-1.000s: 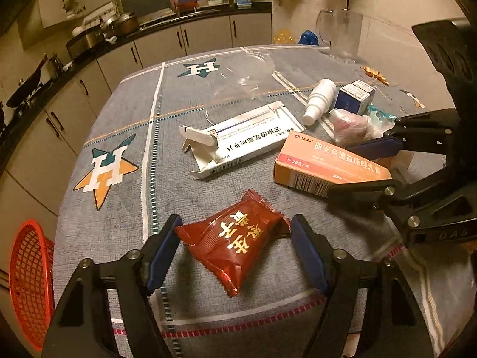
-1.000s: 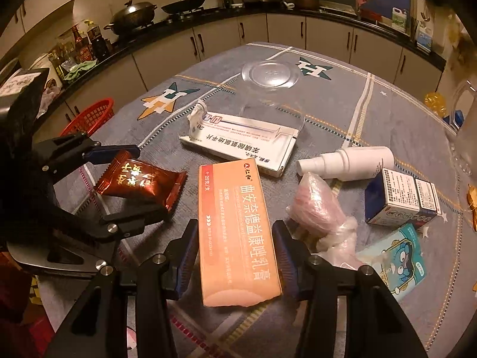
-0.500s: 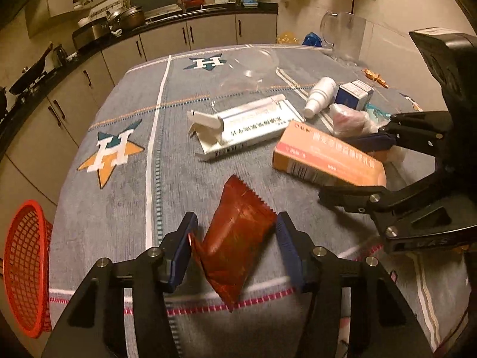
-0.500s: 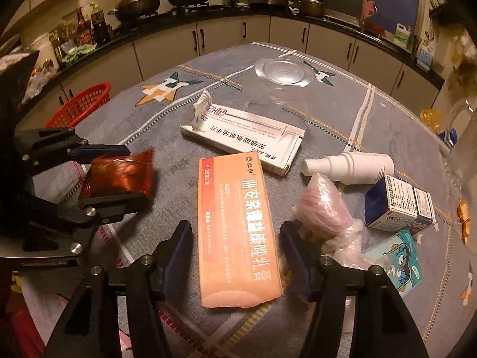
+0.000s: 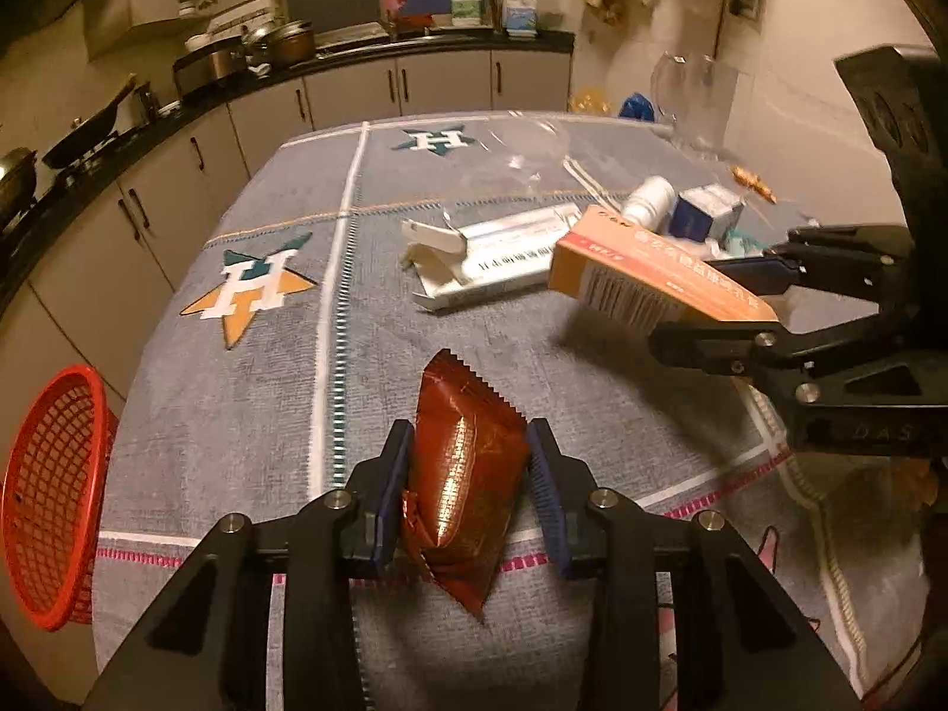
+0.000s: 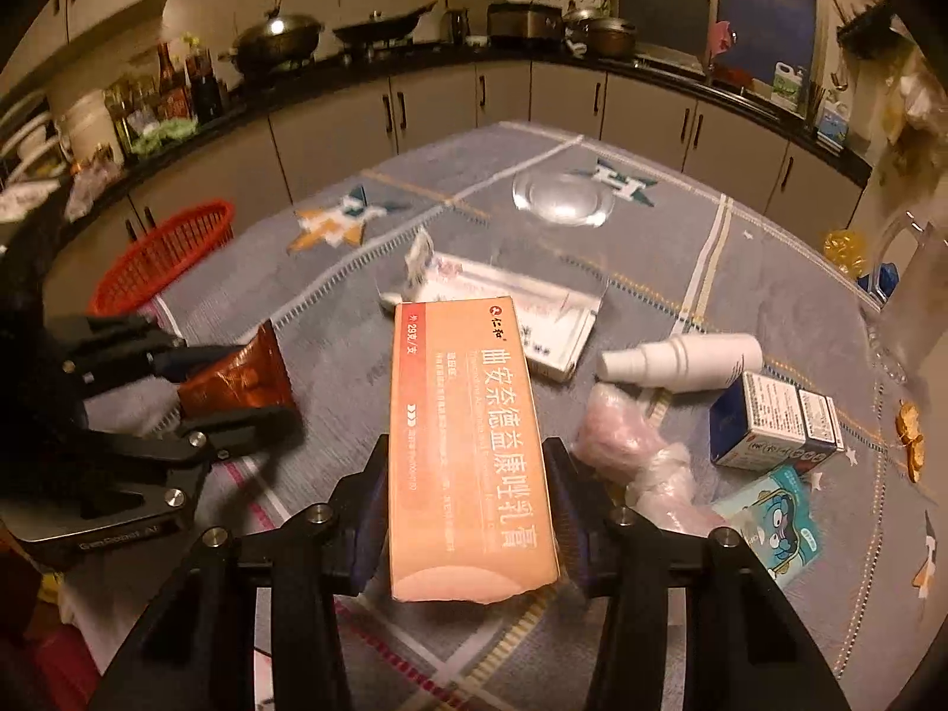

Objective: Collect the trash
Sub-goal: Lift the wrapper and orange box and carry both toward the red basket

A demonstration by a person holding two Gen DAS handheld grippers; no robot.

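Left wrist view takes in the biggest thing first: the worktop (image 5: 379, 355), spread with a grey cloth with star emblems, running ahead of both tools. Off its edge, down and to the left of the left hand-held gripper (image 5: 469, 495), sits the red basket (image 5: 50, 492), lower than the cloth, and that looks like where the trash is headed. Out ahead of the right hand-held gripper (image 6: 468, 518) lies a long white carton (image 6: 521, 308) with its end flap torn open, flat on the cloth, and beyond it a clear glass dish (image 6: 560, 198). Now the action: the right hand-held gripper is clamped on the orange medicine box (image 6: 468, 444), pads on its two long sides near the back end, so the box juts forward, and in the left wrist view it appears clear of the cloth with a shadow beneath, lifted, by my reading. The left hand-held gripper is closed narrow on the red snack wrapper (image 5: 465, 486), squeezing the pouch so it stands on edge between the pads, its serrated end pointing forward; a soft packet wants that pinch across its middle or it slips. To the right of the right tool wait the leftovers: a white spray bottle (image 6: 681, 361) lying on its side, a small blue-and-white box (image 6: 770, 423) just beside it, a crumpled clear plastic bag (image 6: 640, 462) touching the right pad's outer side or very nearly, and a little cartoon sachet (image 6: 770, 521). Both hands loaded, basket to the left: the carry is next, I'd judge.
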